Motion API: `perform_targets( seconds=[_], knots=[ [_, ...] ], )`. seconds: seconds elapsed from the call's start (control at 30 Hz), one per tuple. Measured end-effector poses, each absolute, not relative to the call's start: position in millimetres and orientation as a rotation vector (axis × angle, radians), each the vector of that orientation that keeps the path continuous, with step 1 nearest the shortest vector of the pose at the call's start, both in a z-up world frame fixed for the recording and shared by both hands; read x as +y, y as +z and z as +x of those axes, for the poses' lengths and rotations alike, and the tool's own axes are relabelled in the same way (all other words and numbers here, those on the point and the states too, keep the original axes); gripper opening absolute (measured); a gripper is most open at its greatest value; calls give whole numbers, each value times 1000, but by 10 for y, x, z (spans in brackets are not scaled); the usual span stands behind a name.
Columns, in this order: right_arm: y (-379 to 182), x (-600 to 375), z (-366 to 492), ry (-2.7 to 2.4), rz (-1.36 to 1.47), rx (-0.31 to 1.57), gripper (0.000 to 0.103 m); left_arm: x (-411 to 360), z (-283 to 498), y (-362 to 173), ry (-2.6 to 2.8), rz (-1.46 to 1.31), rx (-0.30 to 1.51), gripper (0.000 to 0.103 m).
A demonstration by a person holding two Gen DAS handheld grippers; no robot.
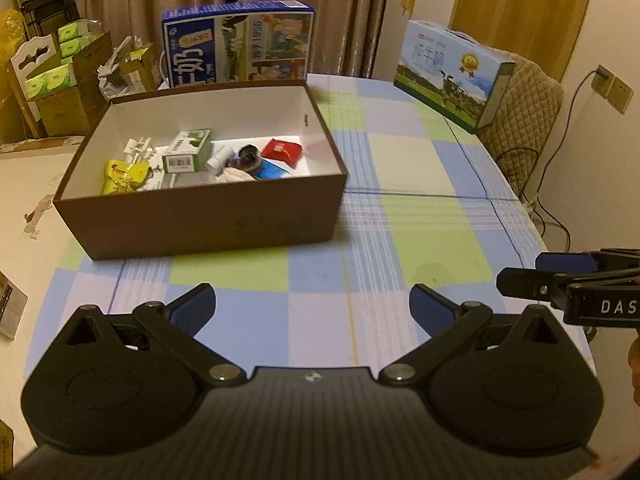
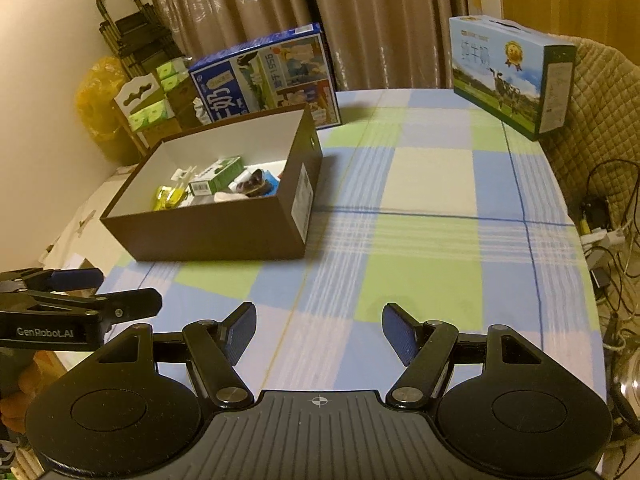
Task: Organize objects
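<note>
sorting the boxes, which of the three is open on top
The brown box; both milk cartons, the dark blue and the light blue, are shut.

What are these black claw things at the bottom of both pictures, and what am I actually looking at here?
They are handheld grippers, one in each of a person's hands, each with a camera looking out along its two fingers. One picture comes from the left gripper, the other from the right gripper; each also shows the other at its edge. Both are open and hold nothing. Ahead, on a checked tablecloth, sits an open brown box with small things already inside: a yellow packet, a green carton, a red pouch. Two milk cartons stand farther back.
</note>
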State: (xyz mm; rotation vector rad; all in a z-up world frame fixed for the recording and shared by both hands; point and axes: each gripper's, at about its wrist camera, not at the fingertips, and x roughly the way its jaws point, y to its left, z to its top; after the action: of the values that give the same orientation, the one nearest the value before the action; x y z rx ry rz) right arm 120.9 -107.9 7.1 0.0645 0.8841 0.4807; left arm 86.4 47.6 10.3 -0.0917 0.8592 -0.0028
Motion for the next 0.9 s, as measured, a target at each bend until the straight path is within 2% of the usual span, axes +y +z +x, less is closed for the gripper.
perform_targets(
  seconds=[0.9],
  knots=[
    [38,-1643,729,477,72,903,67,-102,436,37,-15,-93,884,102]
  ],
)
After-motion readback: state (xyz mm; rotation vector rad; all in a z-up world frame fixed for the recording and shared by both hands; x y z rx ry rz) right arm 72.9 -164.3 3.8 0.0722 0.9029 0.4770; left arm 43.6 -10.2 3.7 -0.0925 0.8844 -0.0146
